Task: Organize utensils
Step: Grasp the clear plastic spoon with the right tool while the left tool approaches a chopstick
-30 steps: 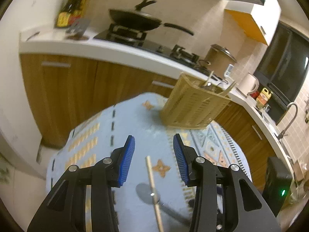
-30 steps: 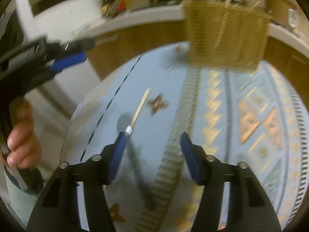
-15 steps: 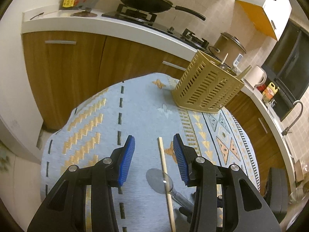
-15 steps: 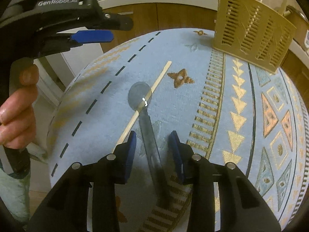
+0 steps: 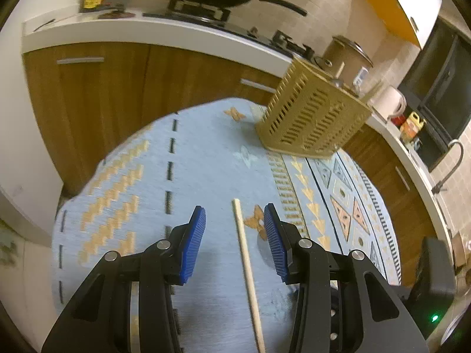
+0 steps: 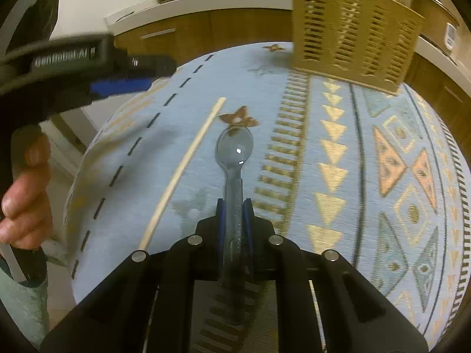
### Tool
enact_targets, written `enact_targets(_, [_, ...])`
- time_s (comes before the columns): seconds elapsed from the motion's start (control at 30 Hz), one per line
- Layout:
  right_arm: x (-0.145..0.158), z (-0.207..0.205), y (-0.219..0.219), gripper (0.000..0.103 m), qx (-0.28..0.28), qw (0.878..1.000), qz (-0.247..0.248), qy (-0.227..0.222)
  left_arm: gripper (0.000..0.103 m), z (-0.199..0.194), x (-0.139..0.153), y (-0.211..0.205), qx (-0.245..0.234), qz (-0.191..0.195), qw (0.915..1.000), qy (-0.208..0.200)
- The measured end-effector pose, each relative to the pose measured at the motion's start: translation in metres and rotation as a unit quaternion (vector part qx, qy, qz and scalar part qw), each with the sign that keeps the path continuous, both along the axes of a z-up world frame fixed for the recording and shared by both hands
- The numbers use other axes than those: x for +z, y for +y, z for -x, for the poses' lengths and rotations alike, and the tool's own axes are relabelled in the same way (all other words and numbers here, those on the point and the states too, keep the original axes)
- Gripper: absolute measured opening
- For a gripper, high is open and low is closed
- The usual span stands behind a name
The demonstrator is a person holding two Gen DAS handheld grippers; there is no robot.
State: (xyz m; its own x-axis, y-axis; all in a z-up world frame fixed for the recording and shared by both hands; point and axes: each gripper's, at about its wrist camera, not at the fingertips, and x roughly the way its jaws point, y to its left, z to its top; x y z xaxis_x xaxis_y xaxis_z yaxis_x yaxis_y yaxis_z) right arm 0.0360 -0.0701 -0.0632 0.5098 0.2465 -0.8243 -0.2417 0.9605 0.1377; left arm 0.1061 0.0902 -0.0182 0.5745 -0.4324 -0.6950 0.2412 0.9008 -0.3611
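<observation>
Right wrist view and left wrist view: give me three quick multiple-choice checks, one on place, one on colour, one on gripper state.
1. Where does the chopstick lie relative to the spoon?
A left
B right
C across it

2. What colour is the utensil basket?
A white
B tan
C black

3. The right gripper is:
A open
B shut on spoon
C shut, empty

Answers:
1 A, the stick lies left of the bowl.
2 B, its slotted walls are tan.
3 B, the blue pads clamp the handle, while the left gripper is open.

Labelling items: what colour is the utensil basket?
Tan basket, seen best from the left wrist.
</observation>
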Motion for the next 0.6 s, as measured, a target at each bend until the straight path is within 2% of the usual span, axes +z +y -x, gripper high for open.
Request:
enact_targets(0.4, [0.009, -0.002, -0.052, 0.01, -0.074, 0.997, -0.001, -0.01, 0.04, -0.002, -0.016, -0.034, -0.022, -0.053, 0.9983, 0.005])
enact_targets(0.6, [0.005, -0.007, -0.073, 0.01, -0.102, 0.995, -0.01, 0.001, 0.04, -0.002, -0.02, -0.041, -0.028, -0.062, 0.9977, 0.005])
